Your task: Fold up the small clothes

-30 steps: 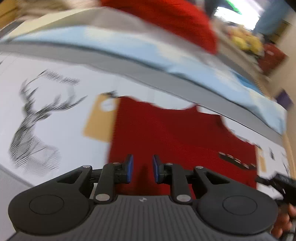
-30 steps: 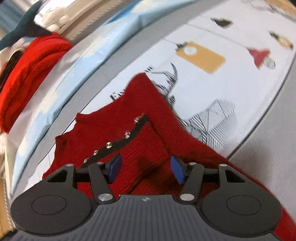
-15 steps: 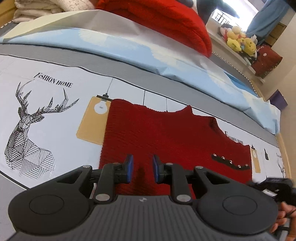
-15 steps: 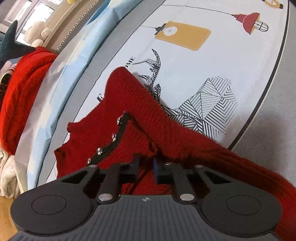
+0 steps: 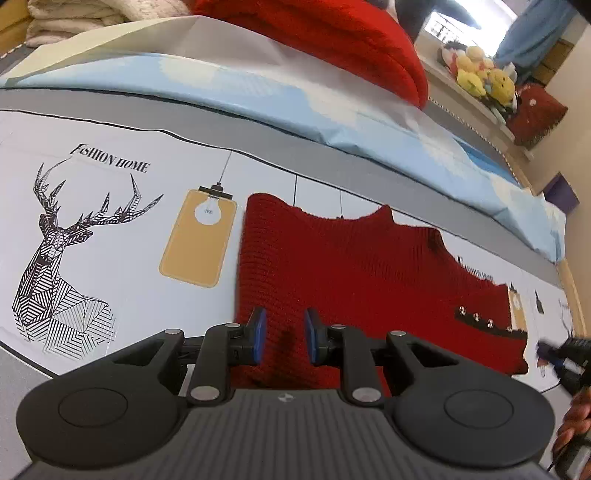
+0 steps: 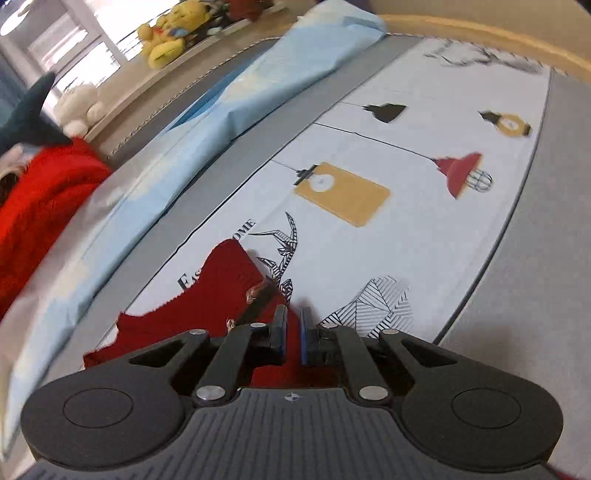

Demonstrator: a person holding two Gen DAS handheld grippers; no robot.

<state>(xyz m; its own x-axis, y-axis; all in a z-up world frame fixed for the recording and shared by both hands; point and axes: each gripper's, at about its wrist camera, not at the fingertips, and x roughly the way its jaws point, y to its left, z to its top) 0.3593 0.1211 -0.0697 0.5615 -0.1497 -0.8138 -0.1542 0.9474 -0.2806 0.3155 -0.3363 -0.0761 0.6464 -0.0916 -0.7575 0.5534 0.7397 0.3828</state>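
Observation:
A small red knit garment [image 5: 354, 273] lies flat on the printed bed sheet [image 5: 110, 229], with a black strip of metal snaps [image 5: 480, 317] at its right end. My left gripper [image 5: 282, 334] is open, its blue pads just above the garment's near edge. My right gripper [image 6: 291, 334] is shut on a fold of the red garment [image 6: 218, 306] next to the snap strip [image 6: 258, 295] and holds it lifted. The right gripper also shows at the right edge of the left wrist view [image 5: 565, 354].
A light blue sheet [image 5: 295, 99] and a pile of red knitwear [image 5: 332, 33] lie at the back of the bed. Folded white cloth [image 5: 92, 14] sits at the back left. Plush toys [image 6: 166, 33] stand on a ledge. A wooden bed edge [image 6: 498, 33] runs at the far right.
My right gripper closed on the garment's snap edge and pulled it to the right and up. My left gripper stayed open over the near edge and shifted slightly.

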